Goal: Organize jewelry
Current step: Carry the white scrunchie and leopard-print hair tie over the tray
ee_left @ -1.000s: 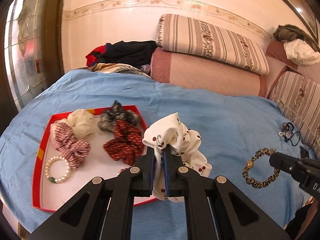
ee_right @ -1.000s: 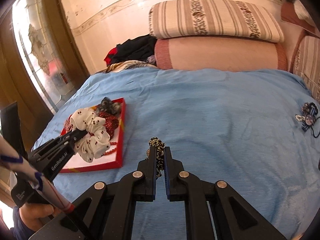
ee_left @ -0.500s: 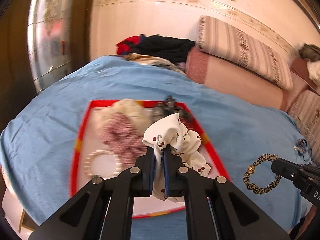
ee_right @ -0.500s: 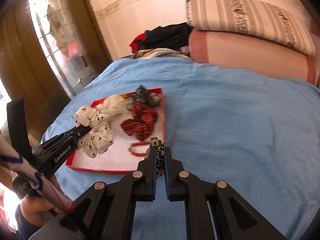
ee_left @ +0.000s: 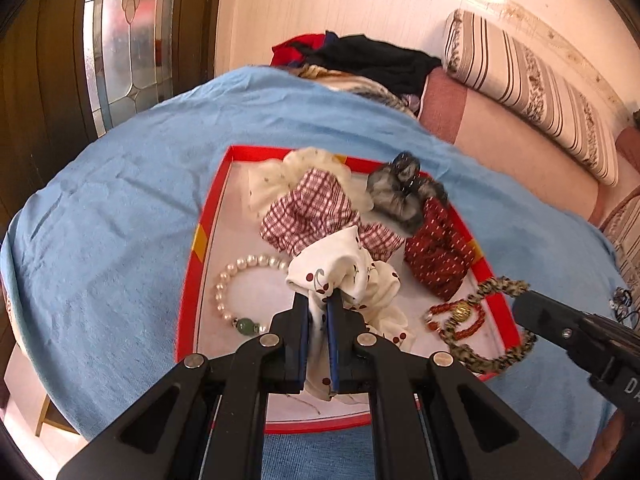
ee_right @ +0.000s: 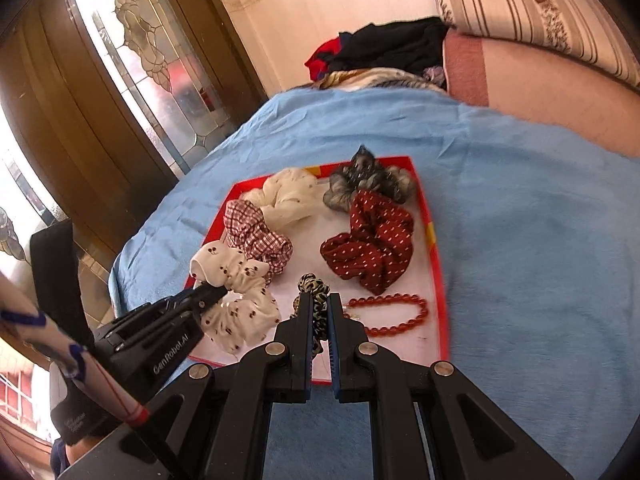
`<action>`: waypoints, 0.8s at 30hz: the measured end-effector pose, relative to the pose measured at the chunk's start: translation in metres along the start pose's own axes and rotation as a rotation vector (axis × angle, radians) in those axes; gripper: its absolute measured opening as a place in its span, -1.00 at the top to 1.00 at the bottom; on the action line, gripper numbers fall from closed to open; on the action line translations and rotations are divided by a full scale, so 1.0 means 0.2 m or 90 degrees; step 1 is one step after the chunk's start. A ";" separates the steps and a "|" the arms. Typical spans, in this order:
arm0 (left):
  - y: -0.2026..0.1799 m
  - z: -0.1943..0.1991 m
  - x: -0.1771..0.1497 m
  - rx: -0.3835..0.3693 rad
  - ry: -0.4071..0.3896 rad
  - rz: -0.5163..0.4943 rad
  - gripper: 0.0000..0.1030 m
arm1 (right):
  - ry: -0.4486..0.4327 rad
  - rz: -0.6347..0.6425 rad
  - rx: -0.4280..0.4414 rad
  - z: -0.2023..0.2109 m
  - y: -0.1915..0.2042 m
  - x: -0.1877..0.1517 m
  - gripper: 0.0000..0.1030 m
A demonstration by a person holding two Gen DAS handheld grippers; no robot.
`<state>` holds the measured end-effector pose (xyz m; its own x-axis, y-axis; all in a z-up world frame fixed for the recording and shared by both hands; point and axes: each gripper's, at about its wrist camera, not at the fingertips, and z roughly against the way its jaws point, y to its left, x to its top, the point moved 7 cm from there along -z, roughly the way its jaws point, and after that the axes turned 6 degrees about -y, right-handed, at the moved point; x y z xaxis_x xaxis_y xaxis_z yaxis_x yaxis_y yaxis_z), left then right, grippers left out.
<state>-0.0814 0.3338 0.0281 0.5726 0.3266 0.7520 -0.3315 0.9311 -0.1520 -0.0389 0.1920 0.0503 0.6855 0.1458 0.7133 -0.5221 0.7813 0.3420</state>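
Note:
My left gripper [ee_left: 319, 300] is shut on a white cherry-print scrunchie [ee_left: 340, 268] and holds it over the red-rimmed tray [ee_left: 208, 216]; it also shows in the right wrist view [ee_right: 236, 304]. My right gripper [ee_right: 319, 300] is shut on a leopard-print bracelet [ee_right: 314, 286] above the tray's near part; the bracelet with its gold bead shows in the left wrist view [ee_left: 496, 360]. In the tray [ee_right: 434, 240] lie a pearl bracelet [ee_left: 236, 292], a red bead bracelet [ee_right: 390, 316], and plaid [ee_left: 316, 208], cream [ee_right: 288, 196], grey [ee_right: 368, 178] and dark red dotted [ee_right: 372, 240] scrunchies.
The tray sits on a blue bedspread [ee_left: 120, 208]. Striped pillows [ee_left: 532, 84] and a pile of dark clothes [ee_left: 368, 56] lie at the head of the bed. A dark jewelry piece [ee_left: 622, 300] lies on the bed far right. A glass door [ee_right: 132, 52] stands left.
Both grippers have moved left and forward, from beside the tray to over it, each still holding its item. The leopard bracelet now hangs above the tray's right part.

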 end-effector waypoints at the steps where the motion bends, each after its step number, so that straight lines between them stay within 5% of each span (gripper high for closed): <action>1: -0.01 -0.01 -0.01 0.002 0.005 -0.004 0.85 | 0.003 -0.001 -0.001 -0.01 0.00 0.00 0.86; 24: -0.03 -0.06 -0.07 0.058 0.021 -0.047 0.84 | 0.071 0.008 -0.077 -0.22 -0.21 -0.17 0.81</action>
<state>-0.0774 0.3260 0.0111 0.6217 0.2644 0.7373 -0.3539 0.9346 -0.0368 -0.0186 0.1811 -0.0157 0.7344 0.2178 0.6428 -0.4715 0.8450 0.2523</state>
